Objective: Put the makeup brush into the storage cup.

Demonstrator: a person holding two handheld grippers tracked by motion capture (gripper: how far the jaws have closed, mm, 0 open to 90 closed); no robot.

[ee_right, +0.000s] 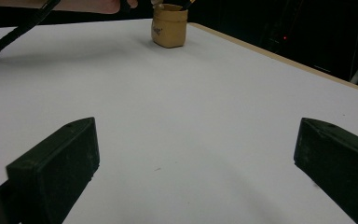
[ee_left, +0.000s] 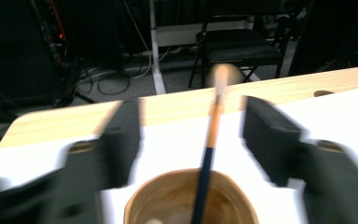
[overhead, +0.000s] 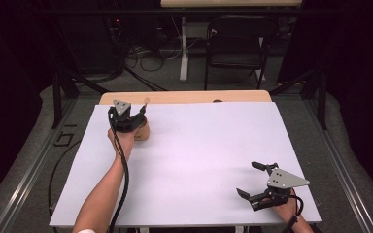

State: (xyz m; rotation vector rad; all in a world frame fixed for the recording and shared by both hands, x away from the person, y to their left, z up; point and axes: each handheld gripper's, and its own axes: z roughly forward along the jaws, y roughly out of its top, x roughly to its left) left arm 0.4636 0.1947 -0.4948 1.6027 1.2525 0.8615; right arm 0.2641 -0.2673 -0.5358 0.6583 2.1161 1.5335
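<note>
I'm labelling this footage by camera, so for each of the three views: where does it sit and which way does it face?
High view: above the near edge, looking forward and down on the white table; both forearms, left gripper, right gripper.
Left gripper view: along its own open jaws, down at the brown cup holding a brush.
Right gripper view: low across the table, own jaws wide.
Shared: the cup, in all three.

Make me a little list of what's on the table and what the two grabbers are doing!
Table: white board on a wooden top.
Cup: tan cup, far left.
Brush: paintbrush standing in the cup, bristles up.
Left gripper: above the cup, jaws open either side of the brush, not touching it.
Right gripper: near right, open, nothing between its jaws.
</note>
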